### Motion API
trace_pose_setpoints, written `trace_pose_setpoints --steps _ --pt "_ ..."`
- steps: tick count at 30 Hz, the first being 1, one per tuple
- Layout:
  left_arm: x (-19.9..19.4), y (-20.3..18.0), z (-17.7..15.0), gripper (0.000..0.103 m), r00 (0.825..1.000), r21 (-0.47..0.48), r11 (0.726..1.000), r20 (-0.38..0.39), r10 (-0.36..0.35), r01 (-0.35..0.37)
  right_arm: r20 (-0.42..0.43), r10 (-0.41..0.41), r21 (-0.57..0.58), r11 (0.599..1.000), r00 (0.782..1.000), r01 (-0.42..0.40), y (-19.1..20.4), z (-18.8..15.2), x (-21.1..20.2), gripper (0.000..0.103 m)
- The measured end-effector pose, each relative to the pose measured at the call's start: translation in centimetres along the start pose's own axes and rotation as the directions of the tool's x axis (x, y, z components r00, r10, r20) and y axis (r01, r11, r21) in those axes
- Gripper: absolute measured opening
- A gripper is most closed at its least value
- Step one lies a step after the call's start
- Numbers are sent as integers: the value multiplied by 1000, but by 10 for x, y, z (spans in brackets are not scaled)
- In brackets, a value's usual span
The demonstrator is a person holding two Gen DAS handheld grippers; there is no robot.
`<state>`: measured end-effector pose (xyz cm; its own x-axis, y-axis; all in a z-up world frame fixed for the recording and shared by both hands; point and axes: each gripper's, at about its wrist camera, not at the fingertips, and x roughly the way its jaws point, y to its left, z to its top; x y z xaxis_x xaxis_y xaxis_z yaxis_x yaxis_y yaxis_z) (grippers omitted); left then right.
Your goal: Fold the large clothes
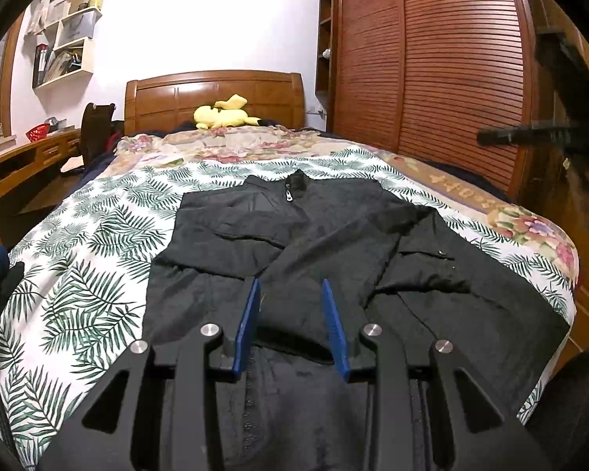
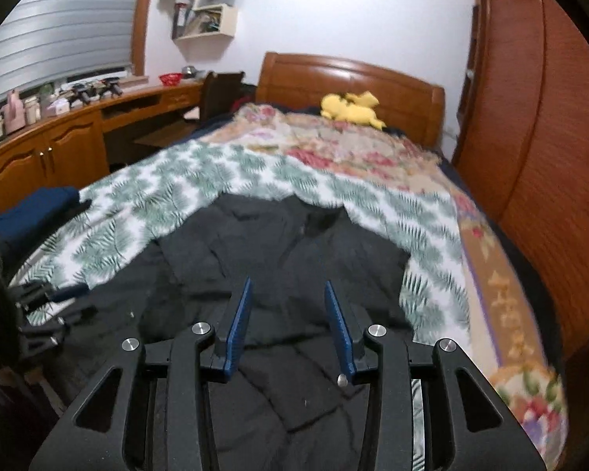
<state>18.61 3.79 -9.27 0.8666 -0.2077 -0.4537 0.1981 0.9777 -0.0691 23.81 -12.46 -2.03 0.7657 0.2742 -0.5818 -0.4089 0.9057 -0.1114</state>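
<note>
At the far left stands a wooden desk (image 2: 59, 133) along the window wall, with a red basket (image 1: 38, 132) on its top and white wall shelves (image 1: 68, 35) above. Next comes the bed (image 1: 78, 243), covered by a fern-print sheet with a floral quilt farther up. A yellow plush toy (image 1: 224, 114) lies against the wooden headboard (image 1: 216, 94). The black jacket (image 1: 314, 235) lies spread front-up in the middle of the bed, zipper closed at the collar, one sleeve folded across its chest. The left gripper (image 1: 290, 325) hovers over the jacket's lower part, its blue jaws apart and holding nothing. The right gripper (image 2: 288, 325) likewise hangs above the jacket with its jaws apart. On the right stands a slatted wooden wardrobe (image 1: 451, 59).
</note>
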Motion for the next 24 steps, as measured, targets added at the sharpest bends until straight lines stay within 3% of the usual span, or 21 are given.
trace_pose_setpoints --steps 10,24 --pt "30 -16 -1 32 999 0 1000 -45 -1 1 -54 63 161 986 997 -54 -7 -78 55 38" --pt "57 -24 -10 32 993 3 1000 -116 14 -14 -115 80 100 993 990 -68 6 -110 86 38"
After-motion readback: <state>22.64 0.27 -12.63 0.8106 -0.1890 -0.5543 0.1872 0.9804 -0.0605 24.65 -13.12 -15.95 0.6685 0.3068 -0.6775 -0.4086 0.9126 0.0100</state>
